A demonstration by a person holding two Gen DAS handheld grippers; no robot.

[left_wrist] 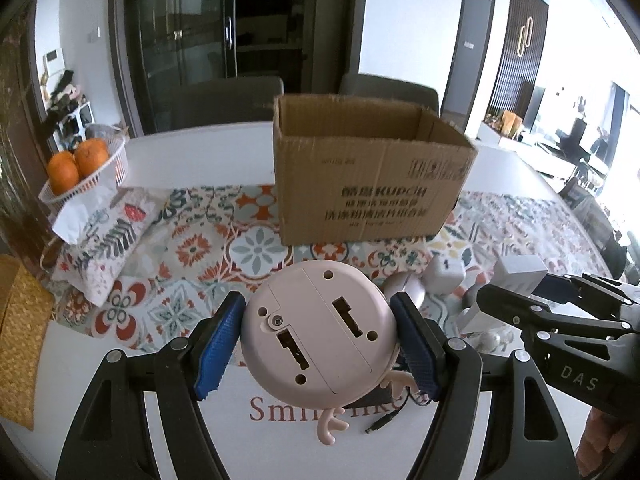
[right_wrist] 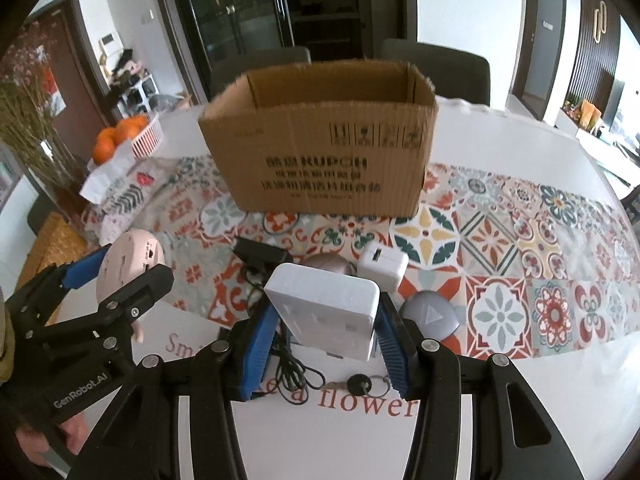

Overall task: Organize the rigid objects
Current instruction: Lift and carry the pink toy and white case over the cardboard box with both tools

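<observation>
My left gripper point(left_wrist: 320, 330) is shut on a round pink device with antlers point(left_wrist: 320, 328), its flat underside facing the camera, held above the table; it also shows in the right wrist view point(right_wrist: 132, 258). My right gripper point(right_wrist: 326, 322) is shut on a white power strip point(right_wrist: 326, 312), held above the table; it also shows in the left wrist view point(left_wrist: 520, 276). An open cardboard box point(left_wrist: 368, 184) stands upright on the patterned runner ahead of both grippers, also in the right wrist view point(right_wrist: 320, 160).
On the table lie a white charger cube point(right_wrist: 382, 266), a grey round device point(right_wrist: 430, 314), a pink mouse point(right_wrist: 328, 264), a black adapter with cable point(right_wrist: 260, 256) and a key point(right_wrist: 360, 384). A basket of oranges point(left_wrist: 82, 168) and a tissue pack point(left_wrist: 108, 236) sit left.
</observation>
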